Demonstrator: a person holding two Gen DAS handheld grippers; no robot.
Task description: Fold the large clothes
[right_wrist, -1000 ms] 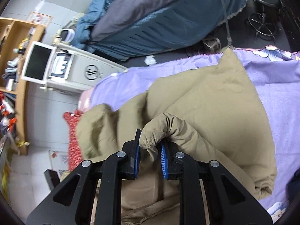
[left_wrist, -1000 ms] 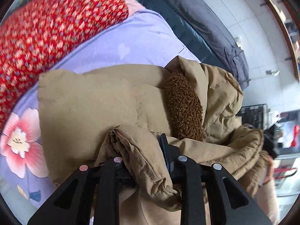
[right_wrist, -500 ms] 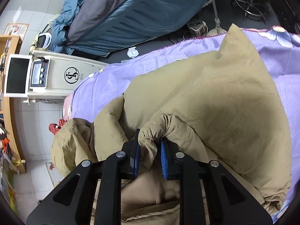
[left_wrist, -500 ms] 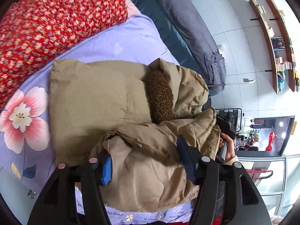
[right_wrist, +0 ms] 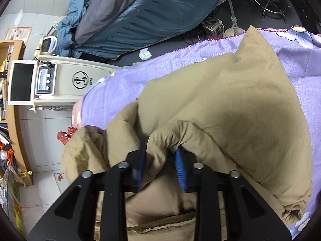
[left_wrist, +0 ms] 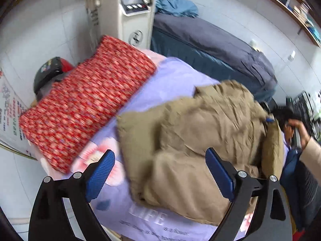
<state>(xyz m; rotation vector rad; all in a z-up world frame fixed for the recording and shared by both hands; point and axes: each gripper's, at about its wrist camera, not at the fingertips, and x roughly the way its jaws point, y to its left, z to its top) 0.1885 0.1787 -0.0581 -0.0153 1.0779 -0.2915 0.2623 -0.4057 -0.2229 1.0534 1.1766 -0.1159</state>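
Lavender bedspread (left_wrist: 176,76) carries everything. Tan padded coat (left_wrist: 200,140) lies bunched over its near half, from the mid-spread to the near edge; red floral pillow (left_wrist: 86,100) sits along the far-left edge, apart from the coat.

Left gripper (left_wrist: 160,170): jaws spread wide, nothing between them, held above the coat's near-left portion. Right gripper (right_wrist: 161,160): blue pads partly apart with a ridge of coat fabric between them; left pad is motion-blurred, so cannot tell whether it is clamped or letting go.

Risks, largest first:
1. Coat is thick and springy; judged likely that the folded layers puff open once nothing presses them.
2. If the right jaws draw back with fabric caught between them, the top layer drags and the fold skews.
3. One corner of the coat (right_wrist: 252,34) reaches the bedspread's far edge in the right wrist view; a sideways pull could tip it over.
4. Left wrist view is blurred; a re-grasp now may pinch bedspread with coat.
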